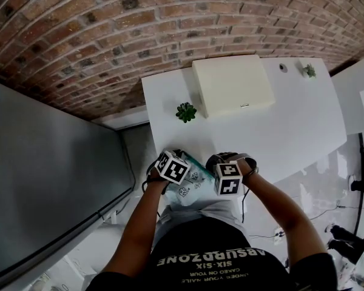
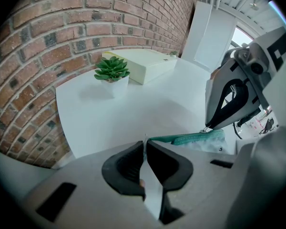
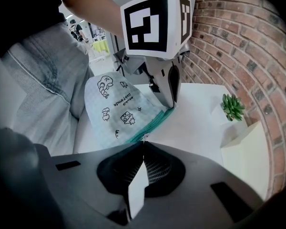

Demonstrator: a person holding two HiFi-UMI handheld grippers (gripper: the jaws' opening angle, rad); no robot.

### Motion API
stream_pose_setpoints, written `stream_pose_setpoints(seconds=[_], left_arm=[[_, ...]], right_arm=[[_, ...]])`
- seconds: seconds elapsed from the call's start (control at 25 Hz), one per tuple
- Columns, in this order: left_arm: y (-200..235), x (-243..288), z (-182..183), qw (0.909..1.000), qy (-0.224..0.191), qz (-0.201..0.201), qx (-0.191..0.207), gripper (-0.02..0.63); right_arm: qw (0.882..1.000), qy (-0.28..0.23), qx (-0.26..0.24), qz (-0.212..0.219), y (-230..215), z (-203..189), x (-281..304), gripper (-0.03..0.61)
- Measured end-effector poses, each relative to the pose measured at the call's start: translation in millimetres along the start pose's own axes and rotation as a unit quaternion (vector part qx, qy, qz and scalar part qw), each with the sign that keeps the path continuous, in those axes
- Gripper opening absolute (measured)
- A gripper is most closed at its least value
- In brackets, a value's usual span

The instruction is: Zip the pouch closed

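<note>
A white pouch (image 1: 190,185) printed with doodles (image 3: 115,109) lies at the near edge of the white table (image 1: 291,126), partly hanging toward the person's lap. Its teal zipper (image 2: 193,138) runs along the top edge between the two grippers. My left gripper (image 2: 145,144) is shut on the pouch's end by the zipper, and in the right gripper view it (image 3: 171,104) pinches the far corner under its marker cube. My right gripper (image 3: 143,141) is shut on the small metal zipper pull at the near end of the teal strip, which also shows in the left gripper view (image 2: 208,127).
A small succulent in a white pot (image 1: 185,112) stands just beyond the grippers, with a cream box (image 1: 232,85) behind it. A brick wall (image 2: 43,42) borders the table's left side. The person's jeans (image 3: 43,80) lie close under the pouch.
</note>
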State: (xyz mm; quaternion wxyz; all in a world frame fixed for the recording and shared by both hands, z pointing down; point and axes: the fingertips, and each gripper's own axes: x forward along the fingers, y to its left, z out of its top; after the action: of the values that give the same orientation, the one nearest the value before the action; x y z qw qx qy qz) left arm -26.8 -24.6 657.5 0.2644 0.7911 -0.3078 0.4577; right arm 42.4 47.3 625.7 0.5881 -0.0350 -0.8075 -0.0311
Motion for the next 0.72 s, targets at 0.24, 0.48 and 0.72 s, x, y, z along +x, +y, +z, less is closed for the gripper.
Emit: stream_pose_setpoints(seconds=[0.24,0.48,0.72], left_arm=[[0.1,-1.0,0.7,1.0000,0.000,0.002,0.000,0.029],[0.3,-0.3,0.7,1.0000,-0.001,0.003,-0.001,0.029],[1.2,-0.2,-0.4,1.0000,-0.002,0.005,0.000,0.029]], right_arm=[[1.000,0.000,0.000,0.000,1.0,1.4,-0.8,0.000],[0.999,0.023,-0.038,-0.001,8.2,-8.7,2.2,0.000],[1.000,0.018,-0.024,-0.002,11.7,-11.2,2.5,0.000]])
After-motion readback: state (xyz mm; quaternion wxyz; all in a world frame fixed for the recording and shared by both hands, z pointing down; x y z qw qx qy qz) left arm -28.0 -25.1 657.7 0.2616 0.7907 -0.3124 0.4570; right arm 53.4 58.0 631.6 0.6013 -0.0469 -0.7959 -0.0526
